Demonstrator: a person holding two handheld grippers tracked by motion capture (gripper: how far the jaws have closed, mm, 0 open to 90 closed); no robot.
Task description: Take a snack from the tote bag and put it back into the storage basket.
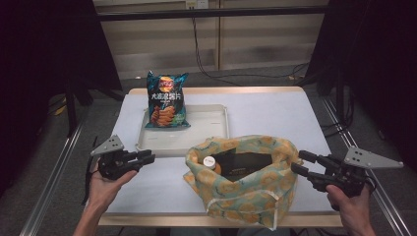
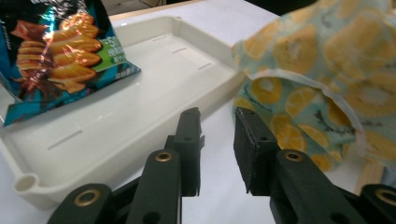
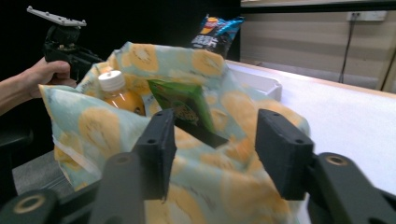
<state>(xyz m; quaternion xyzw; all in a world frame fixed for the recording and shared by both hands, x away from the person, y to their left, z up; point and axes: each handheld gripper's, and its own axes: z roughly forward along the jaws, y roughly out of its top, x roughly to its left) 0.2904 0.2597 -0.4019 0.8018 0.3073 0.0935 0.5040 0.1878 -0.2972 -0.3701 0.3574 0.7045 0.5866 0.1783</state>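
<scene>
A cloth bag printed with lemon slices stands open at the table's front middle. Inside it are an orange-drink bottle with a white cap and a green snack packet. A blue chips bag stands upright at the back left of a white tray. My left gripper hovers left of the cloth bag, open, with nothing between its jaws. My right gripper is just right of the bag, open, its jaws pointing at the bag's side without touching it.
The white-topped table has bare room to the right of the tray and behind the bag. Metal rails run along the floor on both sides. Cables hang against the back wall.
</scene>
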